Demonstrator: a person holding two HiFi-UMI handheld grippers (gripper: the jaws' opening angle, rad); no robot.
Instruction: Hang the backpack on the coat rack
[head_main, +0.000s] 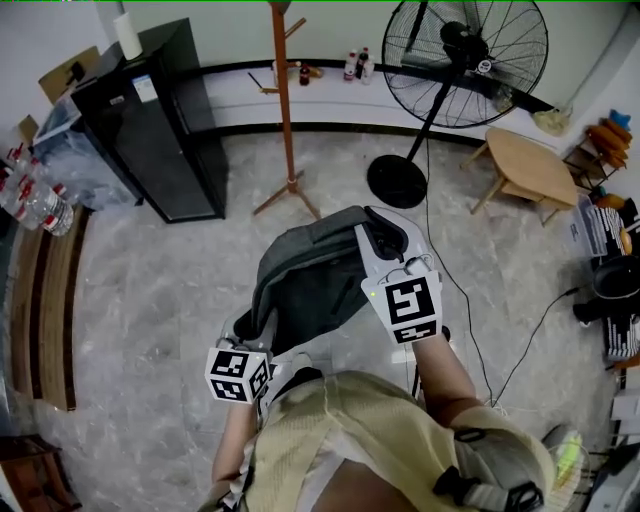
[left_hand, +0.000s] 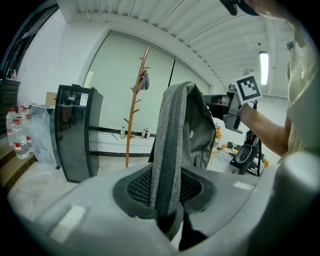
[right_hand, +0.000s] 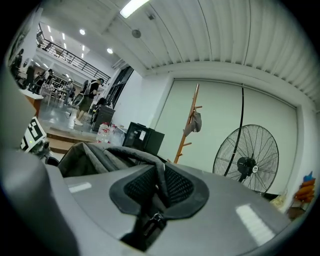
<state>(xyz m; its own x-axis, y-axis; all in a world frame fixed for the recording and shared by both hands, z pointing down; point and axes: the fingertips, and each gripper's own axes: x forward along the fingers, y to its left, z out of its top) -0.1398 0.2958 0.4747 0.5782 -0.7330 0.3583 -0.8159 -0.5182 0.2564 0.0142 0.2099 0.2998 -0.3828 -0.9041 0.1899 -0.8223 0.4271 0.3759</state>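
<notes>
Now L claw & R claw each clamp the grey backpack.

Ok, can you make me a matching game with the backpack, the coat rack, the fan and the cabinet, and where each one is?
1 backpack
2 coat rack
3 fan
4 cabinet

A black, left of the coat rack
B grey, carried off the floor
C brown, upright near the far wall
D black, right of the coat rack

Pairs: 1-B, 2-C, 3-D, 4-A
</notes>
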